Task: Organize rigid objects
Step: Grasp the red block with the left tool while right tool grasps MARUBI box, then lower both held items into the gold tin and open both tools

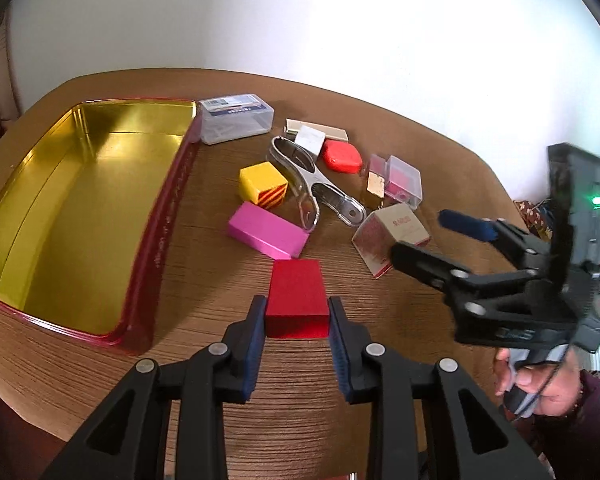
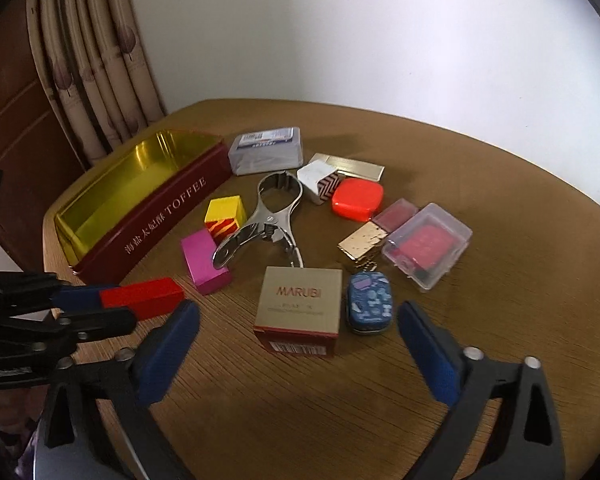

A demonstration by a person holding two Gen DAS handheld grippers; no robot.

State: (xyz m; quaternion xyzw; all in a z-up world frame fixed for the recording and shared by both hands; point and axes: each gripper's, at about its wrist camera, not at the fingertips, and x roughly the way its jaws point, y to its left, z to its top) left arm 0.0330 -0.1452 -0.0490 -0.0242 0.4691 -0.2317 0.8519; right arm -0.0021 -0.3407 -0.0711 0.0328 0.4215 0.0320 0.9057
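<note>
left gripper (image 1: pixel 296 316) clamps smooth red block (image 1: pixel 296 300); right gripper (image 2: pixel 300 344) agape

The left gripper (image 1: pixel 296 316) sits low over the table, its blue pads (image 1: pixel 256 336) closed on both sides of a red block (image 1: pixel 296 300). The right gripper (image 2: pixel 300 344) hangs further right and higher, jaws spread wide with nothing between them. A hand (image 1: pixel 536 380) grips the right gripper's handle from below.
</note>
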